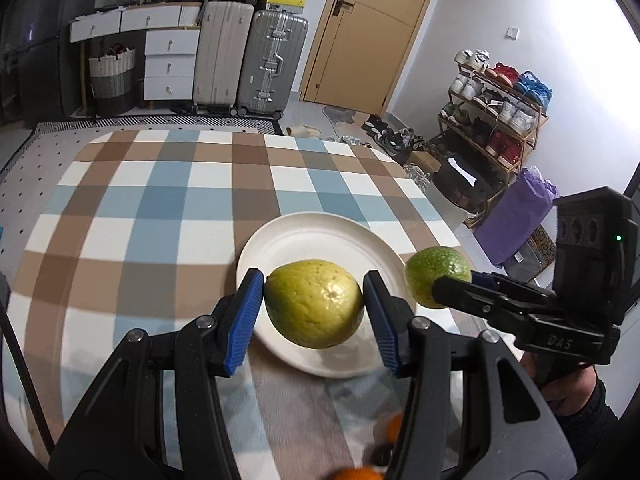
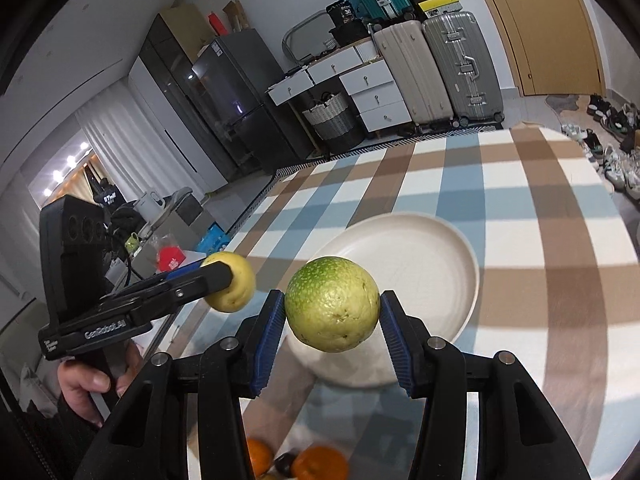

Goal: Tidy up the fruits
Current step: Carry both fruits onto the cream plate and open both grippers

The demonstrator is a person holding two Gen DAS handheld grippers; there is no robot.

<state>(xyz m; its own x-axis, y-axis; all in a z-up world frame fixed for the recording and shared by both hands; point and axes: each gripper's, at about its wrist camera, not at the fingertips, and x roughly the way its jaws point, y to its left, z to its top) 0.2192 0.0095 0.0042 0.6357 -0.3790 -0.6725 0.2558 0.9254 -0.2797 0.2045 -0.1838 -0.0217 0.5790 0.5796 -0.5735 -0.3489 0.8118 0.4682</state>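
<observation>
My left gripper [image 1: 314, 306] is shut on a yellow-green guava [image 1: 314, 304], held in the air above the near rim of a white plate [image 1: 320, 236]. The right gripper [image 2: 333, 314] is shut on a greener, speckled guava [image 2: 333, 304], also above the plate [image 2: 432, 264]. In the left wrist view the right gripper [image 1: 448, 292] comes in from the right with the green guava [image 1: 434, 270] at the plate's right rim. Seen from the right wrist, the left gripper [image 2: 224, 286] carries the yellow guava [image 2: 236, 288] to the left of the plate. Both hands on the handles show.
The plate lies on a table with a brown, blue and white checked cloth [image 1: 160, 208]. Oranges [image 2: 320, 464] and a dark fruit [image 2: 285, 462] lie blurred near the table's front edge under the grippers. Beyond the table stand suitcases [image 1: 248, 60], drawers, a door and a shoe rack [image 1: 496, 120].
</observation>
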